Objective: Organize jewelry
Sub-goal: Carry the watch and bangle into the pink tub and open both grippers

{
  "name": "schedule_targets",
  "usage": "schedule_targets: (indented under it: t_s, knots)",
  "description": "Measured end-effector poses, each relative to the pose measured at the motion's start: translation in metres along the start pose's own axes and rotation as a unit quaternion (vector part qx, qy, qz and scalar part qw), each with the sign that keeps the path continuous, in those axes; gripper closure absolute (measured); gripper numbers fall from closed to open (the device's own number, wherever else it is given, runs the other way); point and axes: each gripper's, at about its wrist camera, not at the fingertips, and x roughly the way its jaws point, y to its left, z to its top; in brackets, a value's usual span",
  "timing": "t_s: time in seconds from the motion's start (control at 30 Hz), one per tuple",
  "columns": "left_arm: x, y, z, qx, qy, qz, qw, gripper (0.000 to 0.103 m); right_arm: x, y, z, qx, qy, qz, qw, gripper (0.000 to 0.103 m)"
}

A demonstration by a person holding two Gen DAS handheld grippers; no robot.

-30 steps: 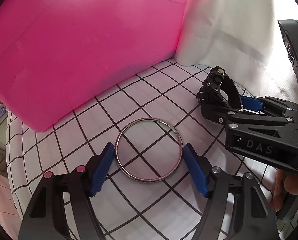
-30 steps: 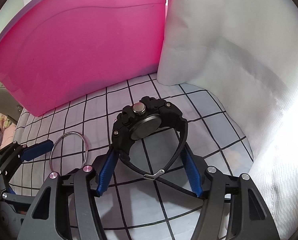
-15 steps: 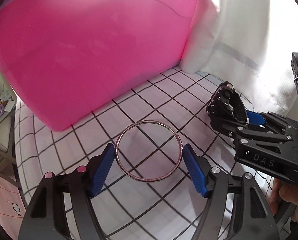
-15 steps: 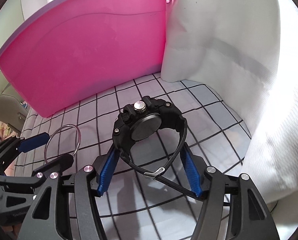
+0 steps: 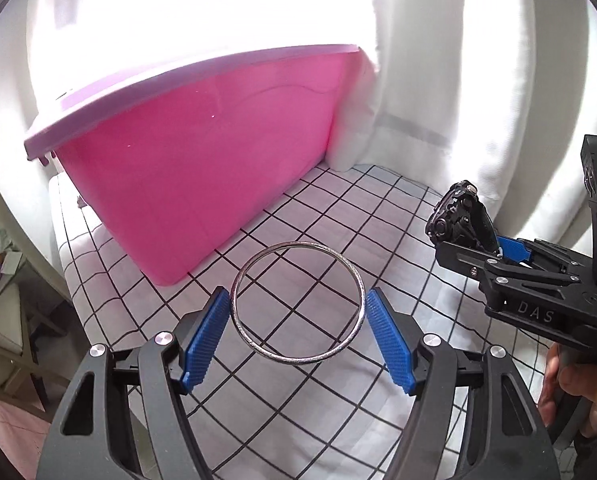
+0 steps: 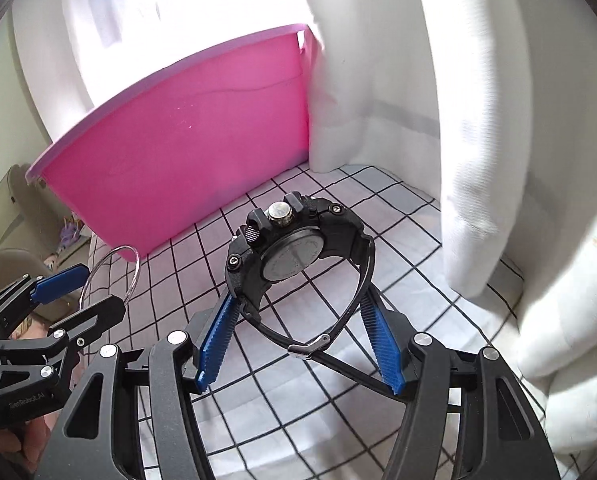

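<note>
The left wrist view shows the left gripper (image 5: 298,312) with its blue fingers (image 5: 206,336) pinching a silver bangle (image 5: 298,304) by its two outer edges. The ring is held nearly flat and clear of the checked cloth (image 5: 338,216) below. This view alone shows the long side wall of the pink bin (image 5: 202,168) with its pale lilac rim, a cluttered room corner at far left, and part of a person's hand (image 5: 574,384) wrapped around the handle of the other tool at the right edge.

The right wrist view shows the right gripper (image 6: 298,336) with its fingers (image 6: 382,340) clamped on the strap loop of a black watch (image 6: 294,252). The case stands up beyond the fingertips with its back plate and crown facing the camera, and the buckle sits between the fingers. The left view catches this watch only from the side, small, at the tip of the right gripper. Only the right view shows the white curtain (image 6: 478,120) hanging close on the right, touching the end of the pink bin (image 6: 186,152). The bangle (image 6: 110,276) appears here edge-on at the left, in the left gripper's fingers.

Both tools point downward at a slant, side by side and apart, above the cloth and short of the bin.
</note>
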Motion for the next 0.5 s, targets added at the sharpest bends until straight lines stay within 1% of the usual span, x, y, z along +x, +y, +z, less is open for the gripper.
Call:
schedule_targets:
  t_s: [0.1,0.2,0.27,0.37,0.5]
  knots:
    - [-0.023,0.000,0.002,0.027,-0.005,-0.024,0.9993,0.035,-0.034,0.000,-0.007,0.033,-0.016,-0.020,0.999,0.043]
    - [-0.044,0.001,0.010,0.048,-0.017,-0.049,0.9975,0.035,-0.066,0.006,-0.012,0.052,-0.030,-0.048,0.997,0.043]
    - [-0.058,0.003,0.021,0.059,-0.033,-0.064,0.9957,0.035,-0.086,0.012,-0.012,0.063,-0.040,-0.062,0.995,0.043]
    - [-0.082,0.007,0.040,0.081,-0.073,-0.076,0.9911,0.035,-0.110,0.021,-0.010,0.077,-0.056,-0.081,0.992,0.043]
    - [-0.099,0.022,0.072,0.075,-0.094,-0.104,0.9873,0.035,-0.134,0.039,0.000,0.090,-0.083,-0.099,0.988,0.043]
